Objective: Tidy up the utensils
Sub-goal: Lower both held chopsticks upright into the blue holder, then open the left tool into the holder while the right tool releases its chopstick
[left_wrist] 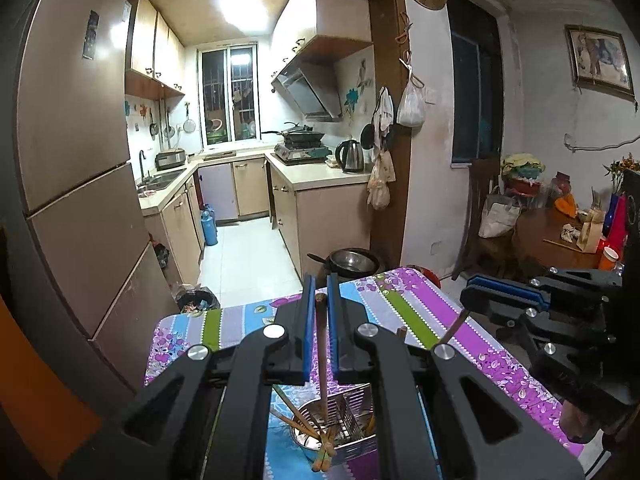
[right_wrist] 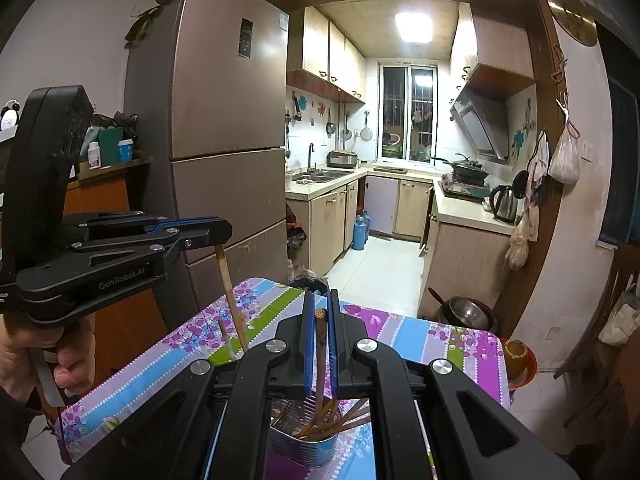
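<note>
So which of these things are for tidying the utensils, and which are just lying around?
For the job:
- left gripper, shut on a chopstick
- right gripper, shut on a dark chopstick
- metal utensil holder with more chopsticks

Just lying about:
- kettle
- metal bowl
- fridge
- hanging plastic bag
</note>
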The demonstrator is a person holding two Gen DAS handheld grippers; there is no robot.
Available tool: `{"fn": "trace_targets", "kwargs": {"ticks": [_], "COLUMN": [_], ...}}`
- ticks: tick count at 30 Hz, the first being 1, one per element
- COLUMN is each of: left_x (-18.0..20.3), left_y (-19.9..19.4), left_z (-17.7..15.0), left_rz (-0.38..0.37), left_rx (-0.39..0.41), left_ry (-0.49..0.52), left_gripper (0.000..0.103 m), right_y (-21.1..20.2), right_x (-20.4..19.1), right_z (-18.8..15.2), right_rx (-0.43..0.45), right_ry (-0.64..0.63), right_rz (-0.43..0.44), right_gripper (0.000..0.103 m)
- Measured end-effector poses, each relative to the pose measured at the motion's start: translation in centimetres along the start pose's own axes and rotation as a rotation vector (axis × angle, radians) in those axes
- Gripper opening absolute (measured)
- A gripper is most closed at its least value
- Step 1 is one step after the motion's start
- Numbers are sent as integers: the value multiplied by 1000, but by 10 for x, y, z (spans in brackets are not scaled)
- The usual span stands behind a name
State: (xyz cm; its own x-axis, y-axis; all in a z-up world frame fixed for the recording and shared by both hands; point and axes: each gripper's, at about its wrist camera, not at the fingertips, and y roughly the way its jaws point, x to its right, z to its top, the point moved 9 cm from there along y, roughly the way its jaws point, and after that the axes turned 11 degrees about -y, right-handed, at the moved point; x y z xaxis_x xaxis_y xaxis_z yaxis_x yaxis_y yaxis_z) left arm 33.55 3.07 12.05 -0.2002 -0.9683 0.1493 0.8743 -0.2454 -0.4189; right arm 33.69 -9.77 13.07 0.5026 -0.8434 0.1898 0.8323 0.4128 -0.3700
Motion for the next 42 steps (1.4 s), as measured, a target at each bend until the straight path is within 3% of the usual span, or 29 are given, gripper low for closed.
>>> {"fn": "trace_targets", "kwargs": {"ticks": [29, 31, 33, 36, 40, 42], "left_x": [-14, -14, -12, -13, -14, -15], "left_y": [32, 31, 30, 26, 16, 7], "left_z": [-30, -30, -30, -29, -25, -23], "left_rz": [21, 25, 28, 34, 37, 36], "left_rx": [-69, -66, -63, -49, -28, -10], "left_ry": [-25, -22, -20, -19, -23, -29], "left_gripper": [5, 8, 22, 34, 40, 45], "right_y": [25, 25, 24, 21, 10, 2], "right_x": [-1, -1, -1, -2, -3, -5], "right_z": [-23, -23, -22, -21, -16, -12], "right_rx": [-46, -43, -39, -29, -5, 15], "right_ry": [11, 12, 11, 13, 10, 8], "right_rz": [8, 5, 2, -4, -15, -19], "right_gripper": [8, 8, 11, 20, 23, 29]}}
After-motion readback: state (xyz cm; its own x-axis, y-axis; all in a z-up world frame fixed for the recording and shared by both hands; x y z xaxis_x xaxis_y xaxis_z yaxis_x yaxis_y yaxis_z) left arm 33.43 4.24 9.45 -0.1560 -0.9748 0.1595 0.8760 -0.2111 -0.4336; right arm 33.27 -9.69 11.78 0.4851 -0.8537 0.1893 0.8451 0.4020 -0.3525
